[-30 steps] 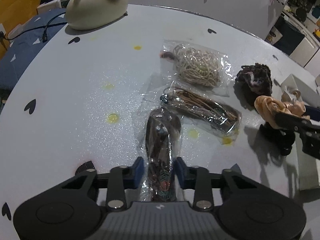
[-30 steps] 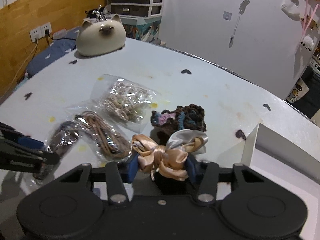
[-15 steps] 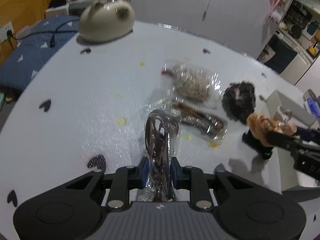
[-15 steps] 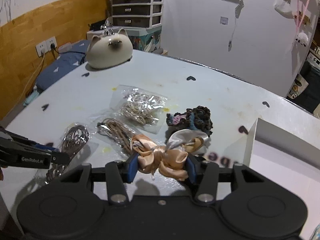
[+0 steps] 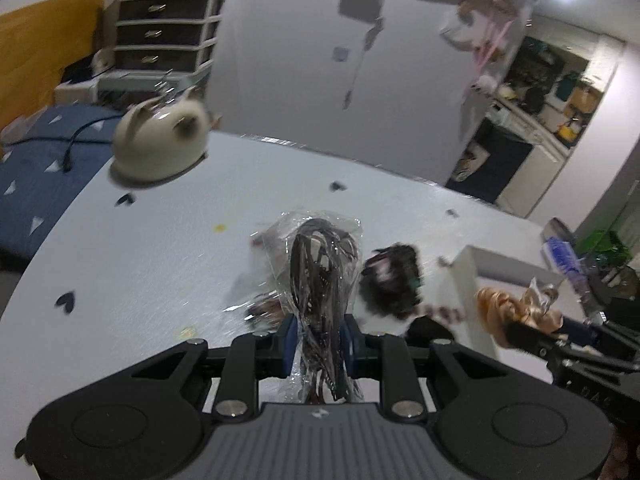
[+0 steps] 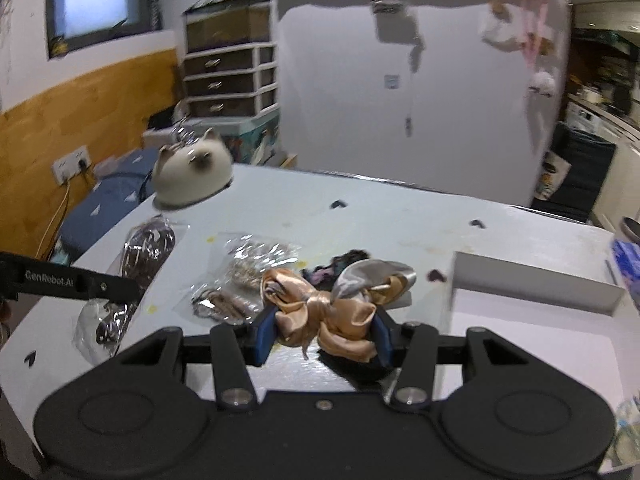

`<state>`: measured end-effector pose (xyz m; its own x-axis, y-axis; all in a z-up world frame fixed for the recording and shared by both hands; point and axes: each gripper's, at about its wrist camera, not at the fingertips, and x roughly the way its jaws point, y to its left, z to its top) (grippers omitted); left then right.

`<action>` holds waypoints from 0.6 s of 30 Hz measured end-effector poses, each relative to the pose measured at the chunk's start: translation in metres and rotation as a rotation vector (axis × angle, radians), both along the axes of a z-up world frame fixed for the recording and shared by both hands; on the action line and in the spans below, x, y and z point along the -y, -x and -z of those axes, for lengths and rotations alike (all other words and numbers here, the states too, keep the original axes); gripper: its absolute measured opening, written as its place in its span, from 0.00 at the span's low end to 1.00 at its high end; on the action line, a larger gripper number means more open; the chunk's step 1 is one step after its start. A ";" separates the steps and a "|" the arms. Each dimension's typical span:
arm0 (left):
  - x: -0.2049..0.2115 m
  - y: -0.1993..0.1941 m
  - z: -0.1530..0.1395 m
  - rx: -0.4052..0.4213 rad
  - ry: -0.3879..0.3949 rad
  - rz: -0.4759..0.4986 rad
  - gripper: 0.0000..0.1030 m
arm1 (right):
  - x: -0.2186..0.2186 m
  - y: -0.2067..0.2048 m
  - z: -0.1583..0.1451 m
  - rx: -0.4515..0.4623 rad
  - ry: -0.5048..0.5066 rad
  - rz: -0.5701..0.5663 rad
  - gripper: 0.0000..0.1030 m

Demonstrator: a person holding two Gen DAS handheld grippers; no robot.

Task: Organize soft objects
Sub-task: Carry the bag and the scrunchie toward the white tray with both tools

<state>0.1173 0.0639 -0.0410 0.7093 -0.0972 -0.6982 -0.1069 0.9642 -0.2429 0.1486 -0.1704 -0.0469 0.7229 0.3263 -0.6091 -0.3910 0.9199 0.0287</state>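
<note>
My left gripper (image 5: 318, 344) is shut on a clear bag of dark cords (image 5: 322, 268) and holds it lifted above the table; the bag also shows in the right wrist view (image 6: 138, 258). My right gripper (image 6: 322, 330) is shut on a peach and silver satin bow (image 6: 332, 300), held above the table next to the white box (image 6: 536, 288); the bow also shows in the left wrist view (image 5: 516, 312). A dark crocheted scrunchie (image 5: 394, 280) and two bagged cord bundles (image 6: 244, 276) lie on the table.
A cream cat-shaped figure (image 5: 160, 144) stands at the table's far left corner (image 6: 192, 176). The white box (image 5: 500, 276) sits at the right of the table. A blue item (image 6: 626, 264) lies beyond the box. A drawer unit (image 6: 228, 80) stands behind the table.
Both grippers have risen and tilted up, so more of the room shows. The left one lifted the bag of dark cords off the table. The right one carried the bow toward the white box.
</note>
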 end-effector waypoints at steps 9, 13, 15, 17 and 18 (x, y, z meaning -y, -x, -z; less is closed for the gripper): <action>0.058 -0.019 -0.010 0.016 0.010 0.067 0.24 | 0.056 0.004 -0.008 0.004 -0.020 0.101 0.49; 0.091 -0.030 -0.013 0.023 0.012 0.084 0.24 | 0.089 0.003 -0.011 0.006 -0.021 0.123 0.49; 0.107 -0.037 -0.016 0.031 0.013 0.094 0.24 | 0.106 0.001 -0.013 0.007 -0.023 0.134 0.49; 0.124 -0.044 -0.019 0.040 0.012 0.105 0.24 | 0.124 -0.003 -0.014 0.004 -0.028 0.145 0.49; 0.131 -0.048 -0.019 0.043 0.012 0.111 0.24 | 0.133 -0.005 -0.014 0.002 -0.029 0.150 0.49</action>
<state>0.1658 -0.0669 -0.0216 0.7226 -0.1852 -0.6660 0.0112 0.9665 -0.2565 0.1531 -0.3035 -0.0325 0.7664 0.2318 -0.5991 -0.2490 0.9669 0.0556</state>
